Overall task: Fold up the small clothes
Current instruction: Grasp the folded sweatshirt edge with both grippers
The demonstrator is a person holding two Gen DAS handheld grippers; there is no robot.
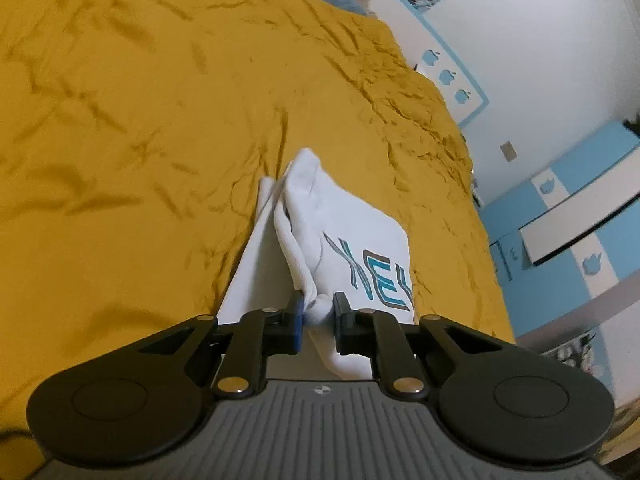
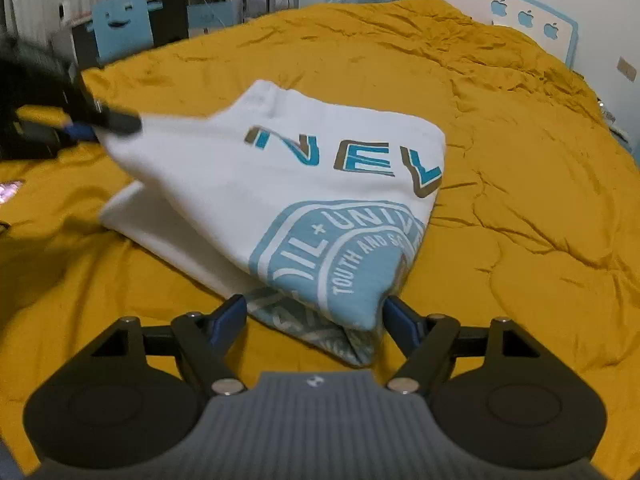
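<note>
Jaws: left gripper [image 1: 318,314] clamped on a bunched corner of the white shirt [image 2: 280,184]; right gripper [image 2: 314,320] spread wide around its near hem, not pressing.

Shirt lies part-folded mid-bedspread [image 2: 500,220]; its ten-o'clock corner is lifted, so a one-sided pull could undo the fold.

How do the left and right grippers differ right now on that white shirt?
The left gripper is shut on a bunched corner of the white shirt and holds it off the yellow bedspread; the right gripper is open, its fingers either side of the printed corner without pressing it. That corner lies on the bedspread. Both point down at the same shirt.
</note>
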